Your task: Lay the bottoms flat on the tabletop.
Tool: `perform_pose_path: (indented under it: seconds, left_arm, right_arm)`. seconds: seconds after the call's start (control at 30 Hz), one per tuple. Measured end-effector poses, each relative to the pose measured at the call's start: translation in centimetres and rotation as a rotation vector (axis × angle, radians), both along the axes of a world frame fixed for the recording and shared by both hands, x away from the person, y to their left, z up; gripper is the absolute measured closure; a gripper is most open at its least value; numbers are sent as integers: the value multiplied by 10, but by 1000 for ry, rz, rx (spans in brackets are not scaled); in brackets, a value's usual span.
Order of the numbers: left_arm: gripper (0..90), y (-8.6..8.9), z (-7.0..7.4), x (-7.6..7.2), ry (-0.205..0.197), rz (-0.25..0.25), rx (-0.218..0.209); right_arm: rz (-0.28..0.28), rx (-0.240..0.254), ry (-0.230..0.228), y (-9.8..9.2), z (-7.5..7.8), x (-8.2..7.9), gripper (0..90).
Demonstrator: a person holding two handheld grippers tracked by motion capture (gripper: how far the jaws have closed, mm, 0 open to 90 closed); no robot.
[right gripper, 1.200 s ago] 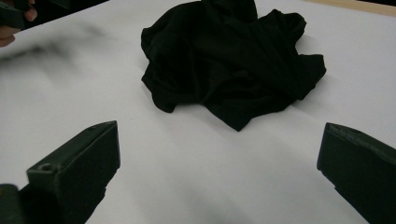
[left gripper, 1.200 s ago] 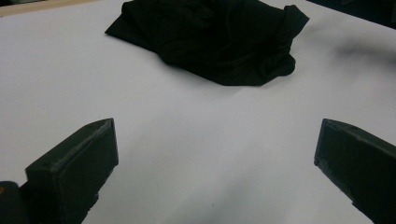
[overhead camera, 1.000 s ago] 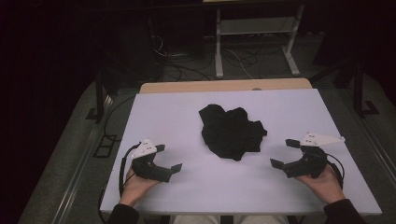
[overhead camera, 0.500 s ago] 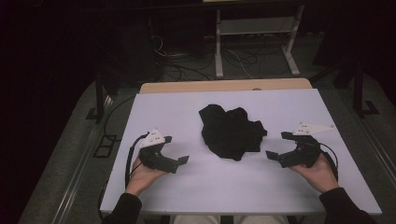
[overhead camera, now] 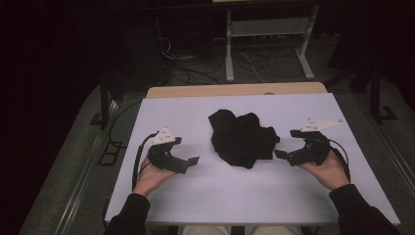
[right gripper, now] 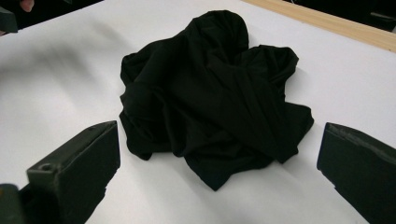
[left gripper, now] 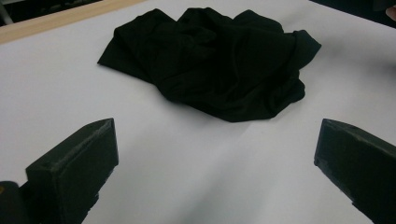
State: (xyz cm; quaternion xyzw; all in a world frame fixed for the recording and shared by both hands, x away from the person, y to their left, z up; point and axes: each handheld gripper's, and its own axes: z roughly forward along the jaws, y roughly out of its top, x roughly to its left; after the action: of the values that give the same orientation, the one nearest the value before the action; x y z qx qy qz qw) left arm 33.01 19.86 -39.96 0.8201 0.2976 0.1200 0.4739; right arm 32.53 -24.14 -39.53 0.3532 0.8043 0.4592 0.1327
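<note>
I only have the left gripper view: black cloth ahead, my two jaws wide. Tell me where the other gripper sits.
Observer: The right gripper is on the far side of the black cloth, pointing at it, close to its edge.
Operator: Report its jaws.
Observer: Wide apart in the right gripper view, nothing between them.
Operator: Say which gripper is nearer the cloth.
Observer: The right; the left gripper has a bare stretch of white table before it.
</note>
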Motion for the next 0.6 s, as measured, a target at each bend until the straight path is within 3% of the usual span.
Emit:
perform_pose_path:
  seconds: [0.33, 0.6]
  left_arm:
    - [0, -10, 6, 14, 3, -15, 2]
    - [0, -26, 8, 28, 9, -40, 3]
  right_arm:
    - [30, -15, 4, 13, 3, 16, 0]
    - [63, 12, 8, 29, 0, 30, 0]
